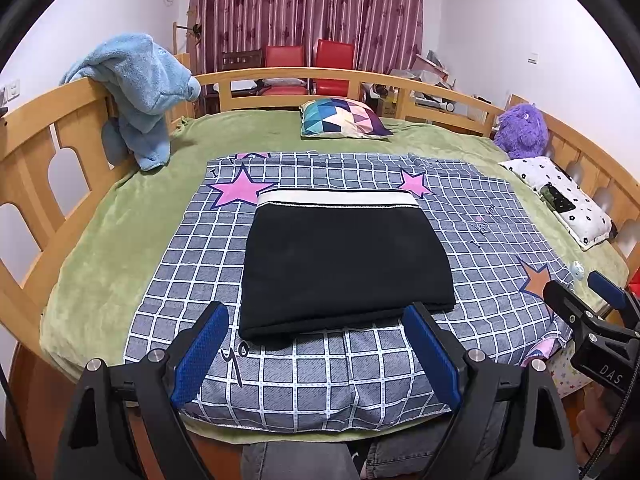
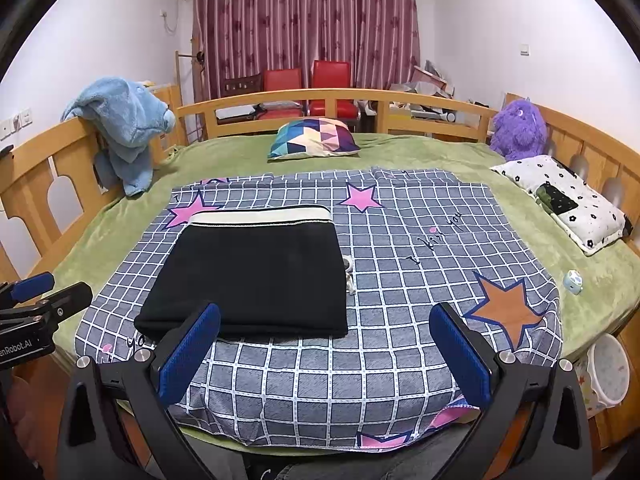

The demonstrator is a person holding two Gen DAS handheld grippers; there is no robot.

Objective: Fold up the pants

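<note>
Grey checked cloth [image 1: 320,380] covers the green bedspread [image 1: 100,248] inside my wooden bed rail [image 1: 280,76], maroon curtains [image 1: 308,4] behind. The folded black pants [image 1: 344,268] lie just beyond my left gripper [image 1: 316,314] and right gripper [image 2: 326,312], both spread, empty.

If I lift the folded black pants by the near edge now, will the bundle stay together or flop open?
The black pants are soft knit cloth in stacked layers, so they would likely sag and unfold if lifted by one edge. They look light. On the checked sheet a push would probably bunch them rather than slide them. Both claws are open and clear of them.
</note>
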